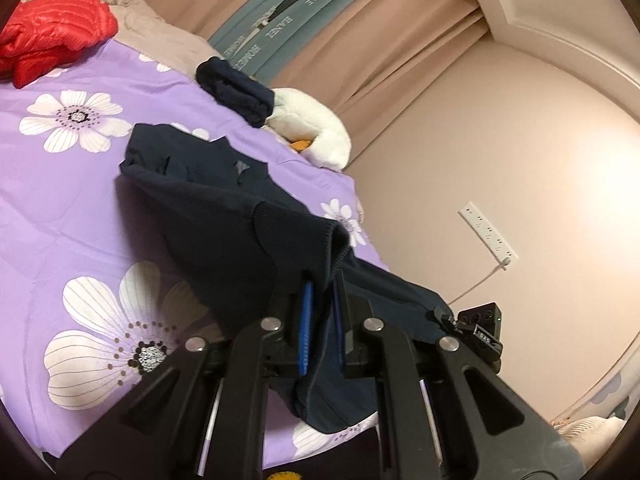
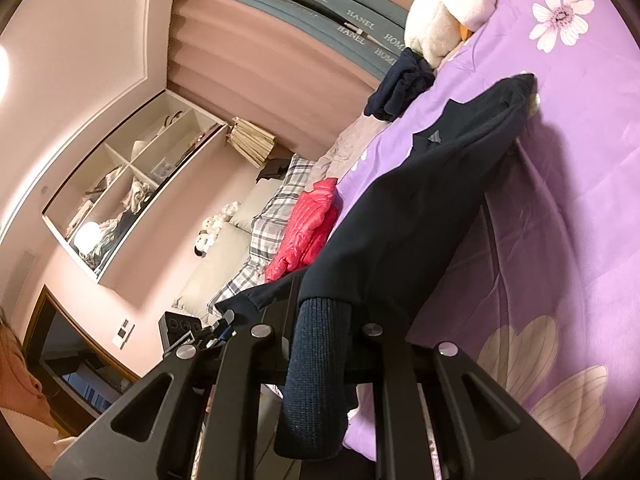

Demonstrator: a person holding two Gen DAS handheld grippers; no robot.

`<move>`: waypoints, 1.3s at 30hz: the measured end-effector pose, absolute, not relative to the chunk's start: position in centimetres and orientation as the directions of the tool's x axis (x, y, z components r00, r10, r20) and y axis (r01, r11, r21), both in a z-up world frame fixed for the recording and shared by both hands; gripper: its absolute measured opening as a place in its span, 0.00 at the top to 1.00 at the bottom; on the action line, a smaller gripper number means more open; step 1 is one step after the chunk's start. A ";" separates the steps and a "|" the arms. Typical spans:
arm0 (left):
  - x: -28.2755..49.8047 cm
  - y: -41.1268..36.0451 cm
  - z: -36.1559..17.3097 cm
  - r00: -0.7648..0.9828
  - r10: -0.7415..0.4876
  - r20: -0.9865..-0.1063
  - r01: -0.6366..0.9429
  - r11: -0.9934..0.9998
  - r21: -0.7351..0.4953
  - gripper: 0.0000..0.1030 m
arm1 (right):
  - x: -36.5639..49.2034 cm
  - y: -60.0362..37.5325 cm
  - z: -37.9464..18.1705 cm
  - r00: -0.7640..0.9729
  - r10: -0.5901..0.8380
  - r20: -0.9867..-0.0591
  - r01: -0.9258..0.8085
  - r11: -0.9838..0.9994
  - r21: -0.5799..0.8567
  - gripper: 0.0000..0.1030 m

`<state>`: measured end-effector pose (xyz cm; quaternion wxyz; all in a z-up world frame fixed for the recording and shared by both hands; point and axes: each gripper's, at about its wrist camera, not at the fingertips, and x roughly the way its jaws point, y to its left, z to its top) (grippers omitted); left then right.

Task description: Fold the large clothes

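Note:
A large navy garment [image 1: 208, 200] lies partly on the purple flowered bedspread [image 1: 60, 208], with its near end raised off the bed. My left gripper [image 1: 322, 312] is shut on a fold of that near end, and the cloth is pinched between its blue pads [image 1: 306, 320]. In the right wrist view the same navy garment [image 2: 420, 208] stretches from the bed to my right gripper [image 2: 320, 304], which is shut on it. The ribbed cuff [image 2: 316, 380] hangs down over the jaws and hides the fingertips. The other gripper [image 1: 480, 334] shows at the right edge of the cloth.
A red puffer jacket [image 1: 56, 28] lies at the bed's far corner. A folded dark garment [image 1: 236, 88] rests beside a white plush toy [image 1: 316, 128]. Curtains [image 1: 380, 40] and a wall socket strip [image 1: 488, 236] stand beyond the bed. Checked pillows [image 2: 272, 216] and a wall shelf [image 2: 132, 184] are on the other side.

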<state>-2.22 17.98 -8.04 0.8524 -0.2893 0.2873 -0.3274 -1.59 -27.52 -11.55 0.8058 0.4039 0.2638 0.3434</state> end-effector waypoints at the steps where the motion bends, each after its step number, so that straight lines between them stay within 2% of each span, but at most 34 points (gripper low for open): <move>1: -2.4 18.0 -7.9 0.619 -0.729 -0.293 0.400 0.613 -0.682 0.91 | -1.7 -27.5 -11.3 0.622 0.770 -0.146 -0.347 0.438 0.829 0.86; 3: -2.8 17.9 -7.5 0.616 -0.739 -0.271 0.424 0.602 -0.677 0.95 | -1.8 -27.4 -11.0 0.616 0.774 -0.147 -0.357 0.440 0.824 0.86; 6: -2.8 18.0 -7.5 0.632 -0.720 -0.287 0.411 0.625 -0.663 0.95 | -1.6 -27.3 -11.0 0.612 0.774 -0.161 -0.356 0.451 0.819 0.86; 8: -2.3 18.5 -8.2 0.636 -0.703 -0.319 0.371 0.640 -0.673 0.95 | -1.4 -27.2 -11.4 0.609 0.773 -0.178 -0.343 0.460 0.819 0.86; 10: -1.4 19.3 -9.8 0.638 -0.665 -0.388 0.290 0.675 -0.678 0.94 | -1.4 -26.9 -11.6 0.604 0.772 -0.197 -0.339 0.473 0.813 0.86; 12: -0.6 20.4 -11.8 0.633 -0.628 -0.453 0.200 0.697 -0.688 0.75 | -1.4 -26.9 -12.1 0.599 0.773 -0.208 -0.335 0.478 0.812 0.86; 14: 0.1 21.7 -14.1 0.635 -0.546 -0.546 0.077 0.748 -0.659 0.50 | -1.5 -27.2 -12.7 0.601 0.770 -0.211 -0.319 0.474 0.820 0.86; 18: 0.7 24.3 -18.0 0.589 -0.498 -0.636 -0.067 0.754 -0.654 0.43 | -1.5 -27.5 -13.2 0.599 0.769 -0.223 -0.302 0.476 0.826 0.86; 22: 0.5 27.1 -21.7 0.548 -0.482 -0.684 -0.179 0.731 -0.659 0.35 | -1.5 -27.3 -13.1 0.594 0.772 -0.228 -0.308 0.479 0.822 0.86; 23: 0.5 27.6 -22.8 0.527 -0.503 -0.685 -0.192 0.715 -0.672 0.31 | -1.5 -27.3 -13.2 0.593 0.773 -0.226 -0.308 0.477 0.823 0.86; 25: 0.3 28.4 -24.3 0.509 -0.507 -0.696 -0.224 0.702 -0.676 0.31 | -1.4 -27.3 -13.2 0.591 0.774 -0.227 -0.307 0.476 0.824 0.86; 30: 0.5 29.0 -26.0 0.462 -0.692 -0.554 -0.137 0.562 -0.816 0.30 | -1.2 -27.0 -13.2 0.585 0.774 -0.242 -0.301 0.485 0.821 0.86; 32: 0.5 27.9 -25.7 0.438 -0.688 -0.578 -0.109 0.597 -0.794 0.30 | -1.1 -27.0 -13.2 0.585 0.773 -0.244 -0.299 0.486 0.821 0.86; 35: 0.1 27.2 -26.2 0.382 -0.769 -0.513 -0.087 0.522 -0.848 0.30 | -1.0 -26.9 -13.2 0.586 0.772 -0.244 -0.297 0.486 0.822 0.86; 39: -1.3 25.5 -26.9 0.349 -0.781 -0.518 -0.072 0.529 -0.846 0.30 | -1.1 -27.0 -13.3 0.585 0.770 -0.253 -0.293 0.492 0.820 0.86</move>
